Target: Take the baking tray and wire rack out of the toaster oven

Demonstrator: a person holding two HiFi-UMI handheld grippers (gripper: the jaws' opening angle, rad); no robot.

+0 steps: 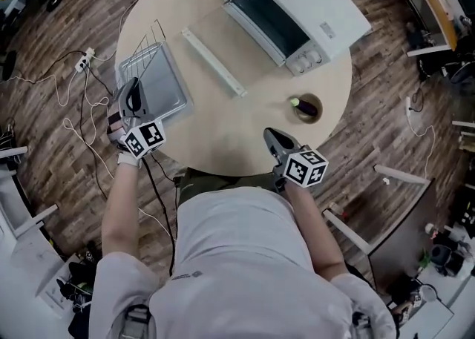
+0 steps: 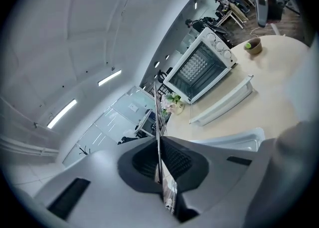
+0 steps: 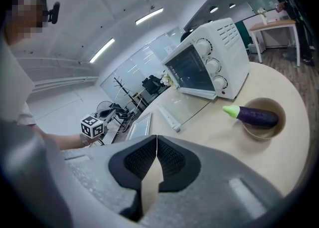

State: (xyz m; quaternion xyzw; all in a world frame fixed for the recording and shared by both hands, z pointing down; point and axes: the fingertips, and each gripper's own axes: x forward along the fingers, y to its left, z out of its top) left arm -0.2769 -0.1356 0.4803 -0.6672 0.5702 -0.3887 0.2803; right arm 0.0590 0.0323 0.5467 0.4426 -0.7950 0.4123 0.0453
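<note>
Wire rack (image 1: 148,47): out of the toaster oven (image 1: 297,4), at the near-left part of the table (image 1: 223,130).

- Left tongs (image 1: 132,96): jaws clamped on one thin edge wire of the rack. The left gripper view shows that wire (image 2: 158,117) running straight up between the pads.
- The rack reaches forward from the left tongs, its long axis roughly in line with the way they point.
- Baking tray (image 1: 167,87): also out of the oven, flat on the table just ahead of the left tongs and slightly to their right. The rack overlaps the tray's far-left corner.
- Whether the rack's far end rests on the tray or hangs clear of it cannot be told from the head view.
- Right tongs (image 1: 273,137): jaws together, nothing between them, as the right gripper view confirms (image 3: 156,144). They sit at the near edge of the table, well apart from rack and tray, which lie off to their left.
- Ahead of the right tongs: the oven with its door (image 1: 223,48) folded down. A bowl (image 1: 312,100) holding an eggplant (image 1: 303,107) is just ahead and to their right.

Judgement: both items look to be clear of the oven. What likely remains is setting the rack down and letting go. The left hand is the one placed for it, and the rack needs to be kept level along its long axis as it goes down.
</note>
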